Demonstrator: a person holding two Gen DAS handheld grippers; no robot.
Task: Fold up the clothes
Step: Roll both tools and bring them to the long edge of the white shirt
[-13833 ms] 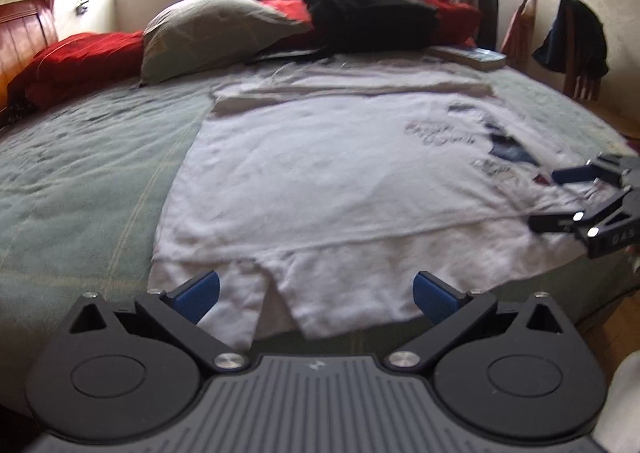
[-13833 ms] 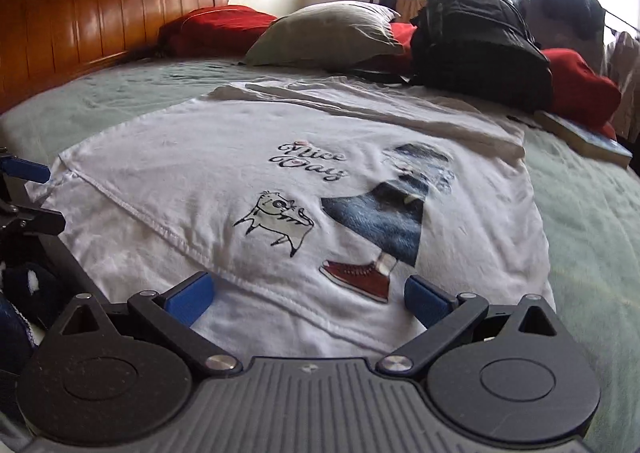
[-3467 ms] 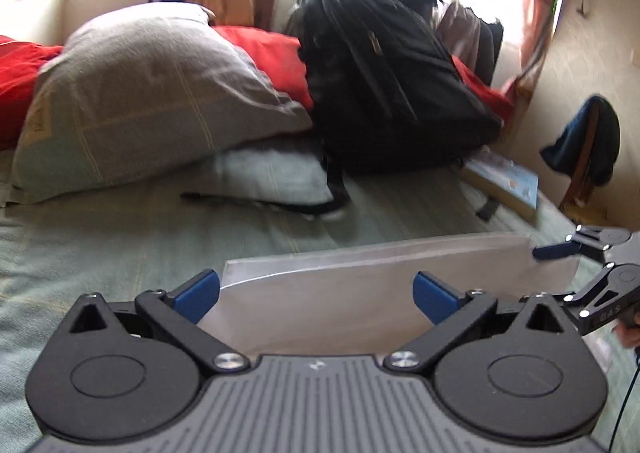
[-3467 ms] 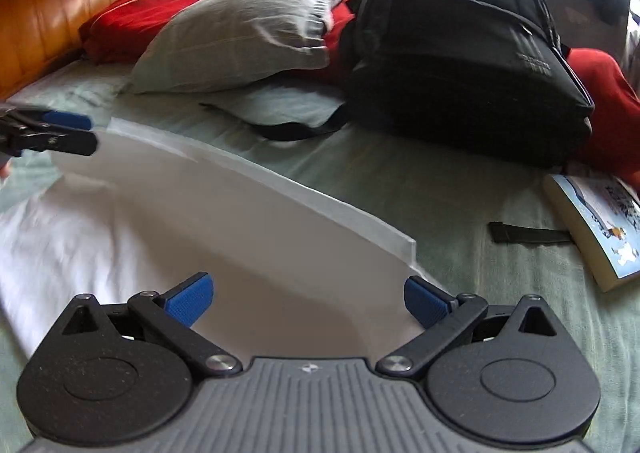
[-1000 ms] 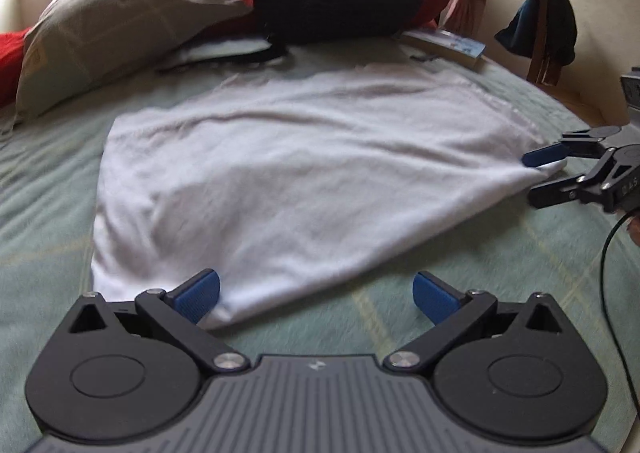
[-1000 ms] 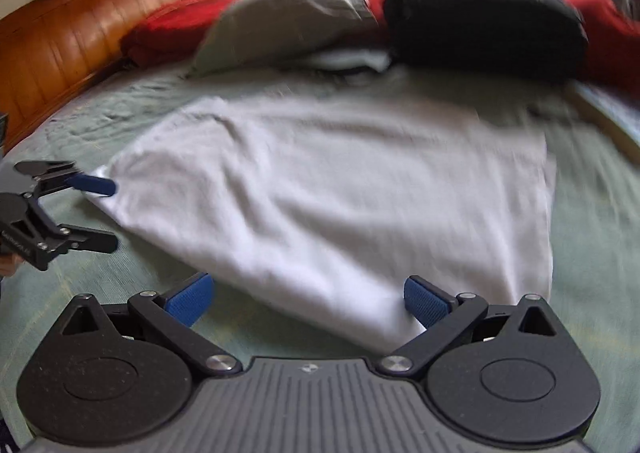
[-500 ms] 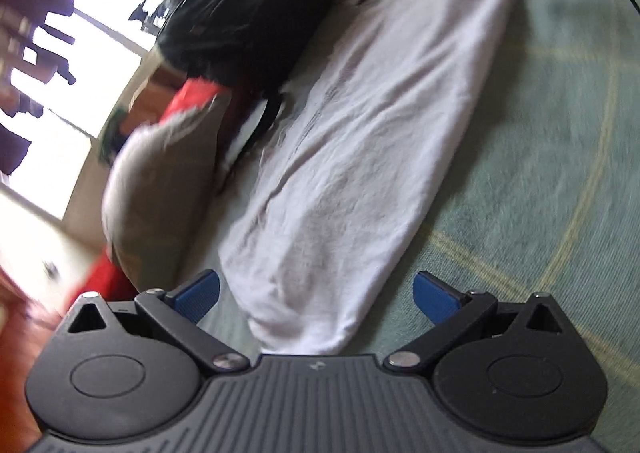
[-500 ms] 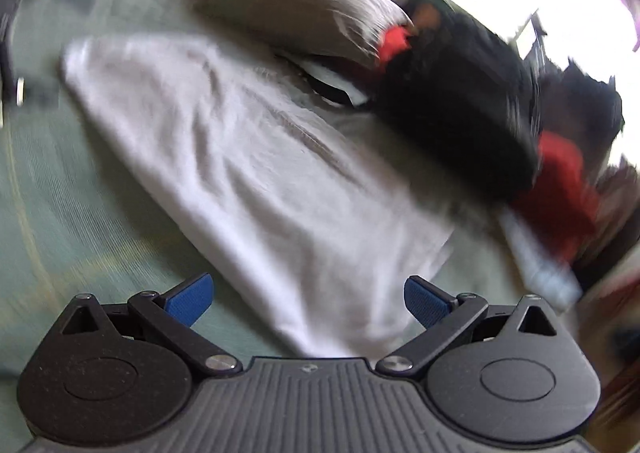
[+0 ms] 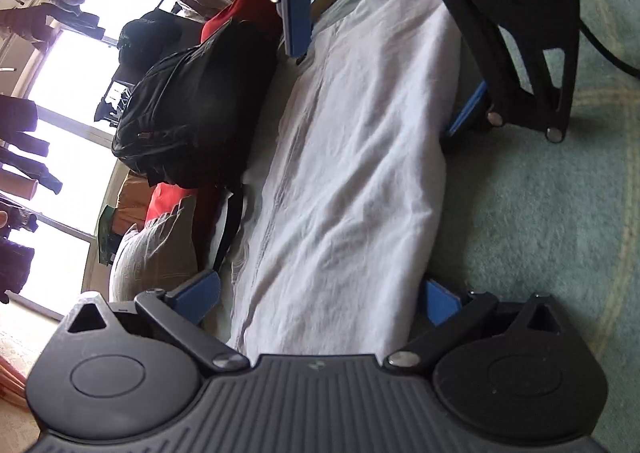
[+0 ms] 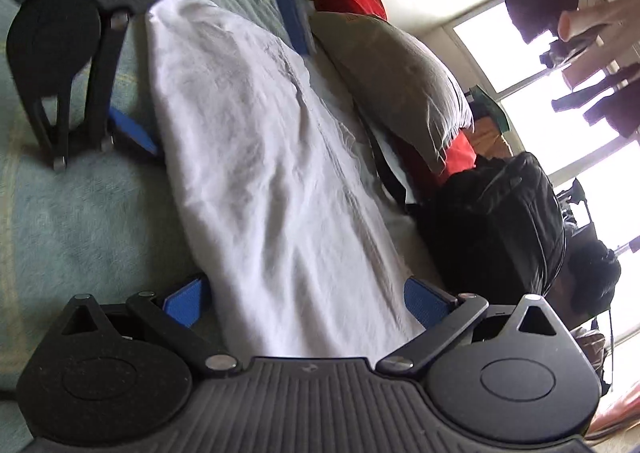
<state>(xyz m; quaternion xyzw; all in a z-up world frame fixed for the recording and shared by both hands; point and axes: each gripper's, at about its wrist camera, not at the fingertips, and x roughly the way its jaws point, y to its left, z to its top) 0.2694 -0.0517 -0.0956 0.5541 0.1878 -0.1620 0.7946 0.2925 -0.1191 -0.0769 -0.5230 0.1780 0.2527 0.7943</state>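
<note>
— Shirt first: we see it folded into a long white strip on the green bed, stretching straight ahead between our two tools.

— And our left hand-held gripper?

— Fingers spread apart, straddling the near end of the strip, one blue pad on each side. Nothing clamped.

— The right hand-held gripper?

— Same at the opposite end: spread wide across the cloth, holding nothing. Each tool faces the other along the strip.

— Anything beside it?

— Beyond the shirt's far edge we see a black backpack and a grey pillow, both close to the cloth.
</note>
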